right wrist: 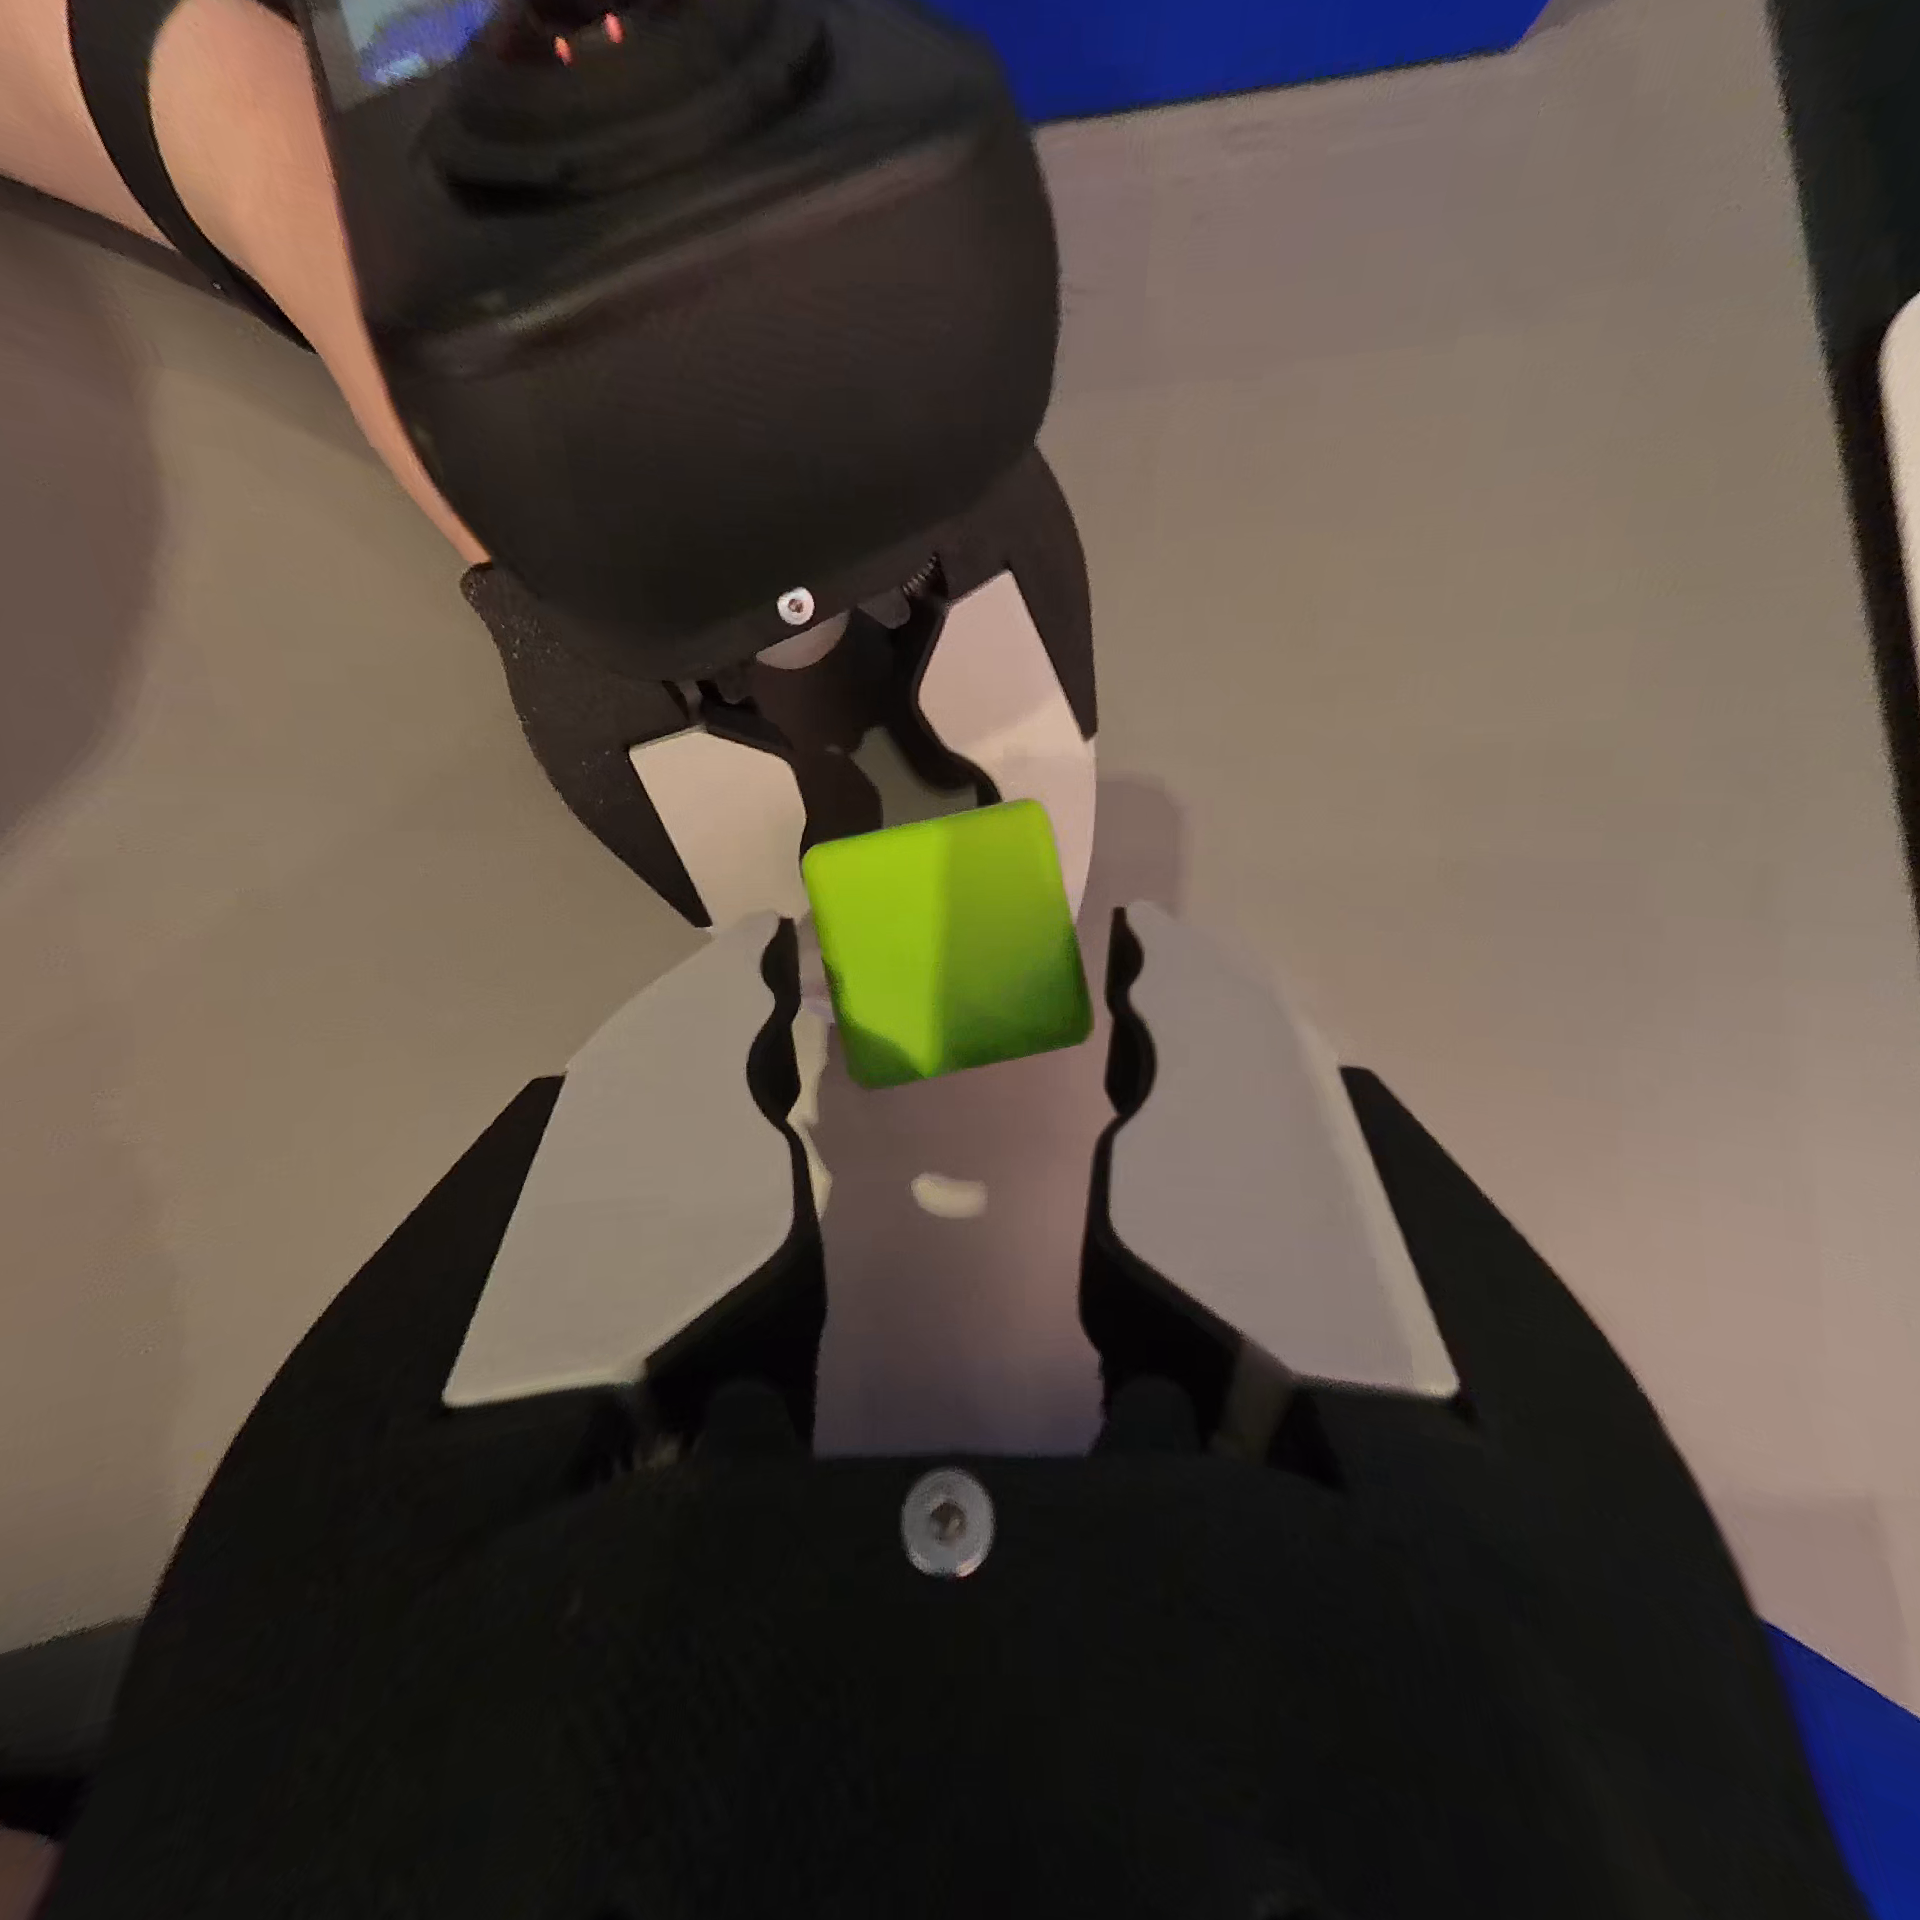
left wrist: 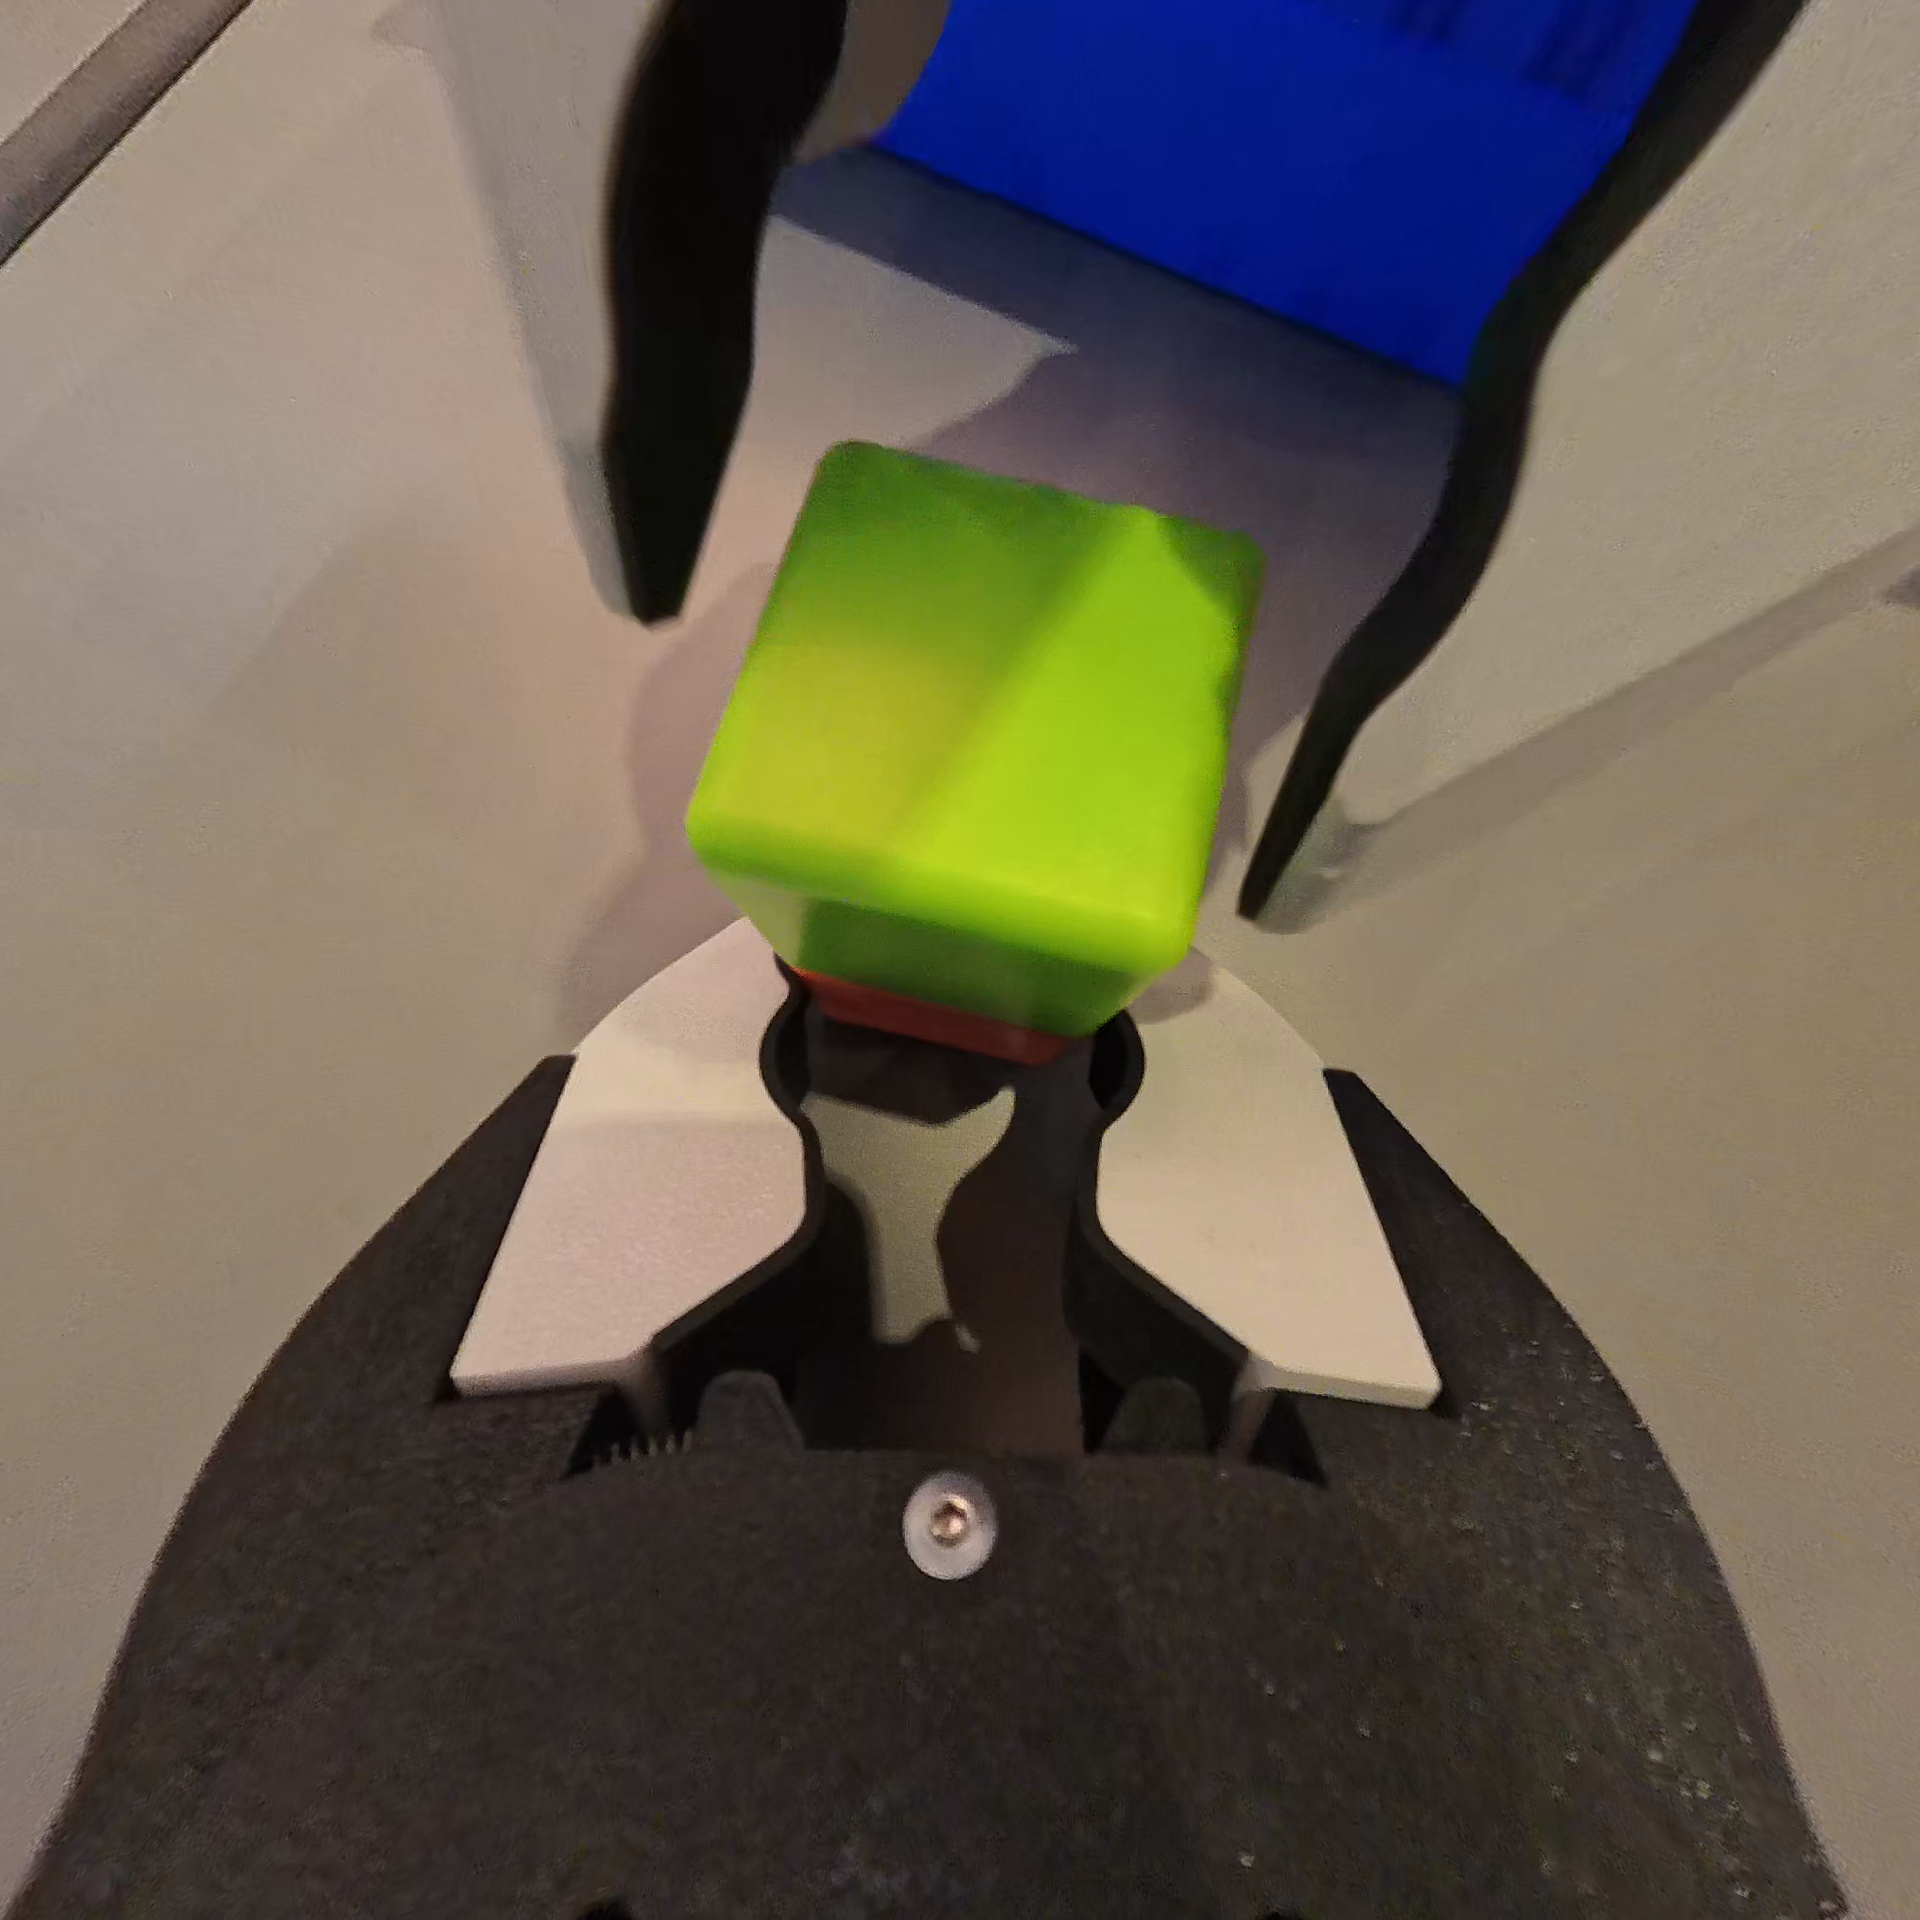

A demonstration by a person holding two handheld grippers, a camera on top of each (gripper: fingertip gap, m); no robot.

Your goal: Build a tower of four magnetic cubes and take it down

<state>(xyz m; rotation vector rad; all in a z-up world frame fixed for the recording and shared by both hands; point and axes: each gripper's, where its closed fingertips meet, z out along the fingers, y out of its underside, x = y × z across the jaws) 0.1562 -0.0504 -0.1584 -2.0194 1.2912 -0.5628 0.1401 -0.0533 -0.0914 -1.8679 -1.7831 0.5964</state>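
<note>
- Two grippers are facing each other over the grey table (right wrist: 1455, 727), meeting at the green cube (left wrist: 977, 727).
- The left gripper (left wrist: 951, 1023) is gripping a red cube (left wrist: 925, 1023) sitting directly under the green cube.
- The right gripper (right wrist: 945, 997) is flanking the green cube with fingers spread wide, not touching it.
- A blue bin (left wrist: 1247, 156) is sitting beyond the green cube.
</note>
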